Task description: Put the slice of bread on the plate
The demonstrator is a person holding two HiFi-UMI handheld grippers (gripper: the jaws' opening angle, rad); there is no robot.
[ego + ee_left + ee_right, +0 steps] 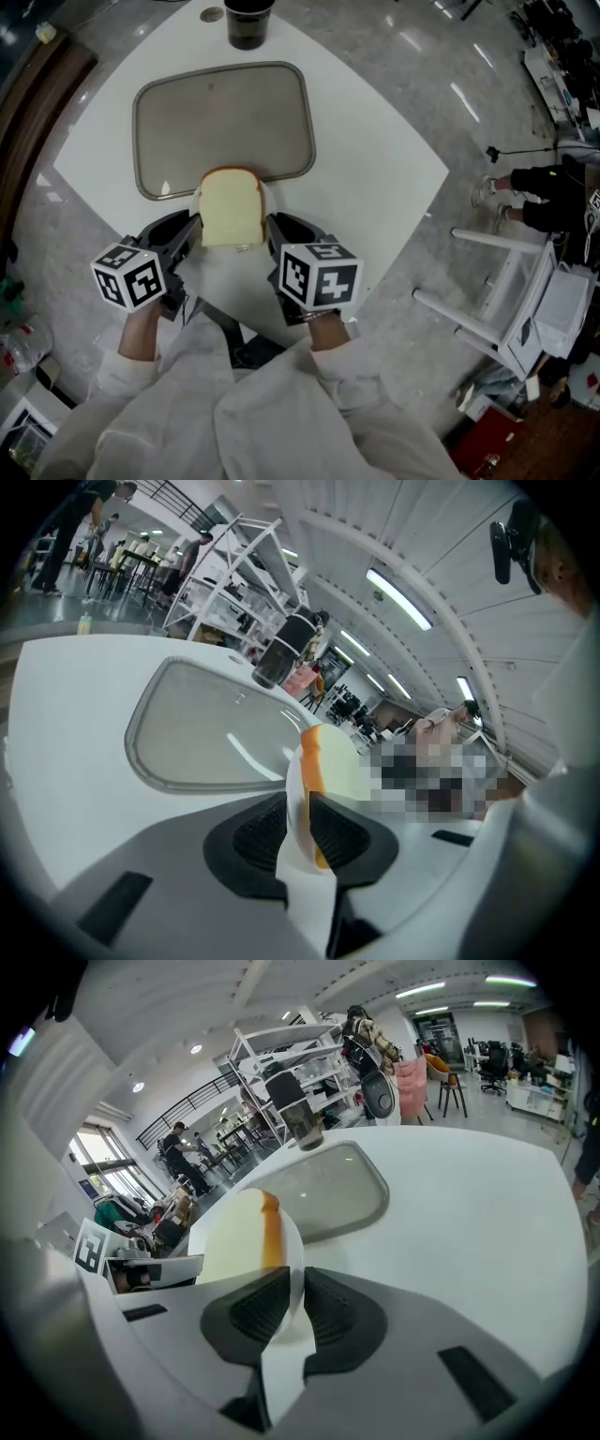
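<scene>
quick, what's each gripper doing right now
left gripper: shut on the plate rim, bread lying on the plate
right gripper: shut on the plate's opposite rim

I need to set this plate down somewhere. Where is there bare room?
The tray is bare, between the cup behind and the plate at its near rim. The table right of the tray is bare too. Crowded only in front, where left gripper and right gripper clamp the plate.

White long sleeves (pixel 141 380); grey left claw (pixel 298 822) and right claw (pixel 295 1302), black ribbed pads (pixel 253 1309).
</scene>
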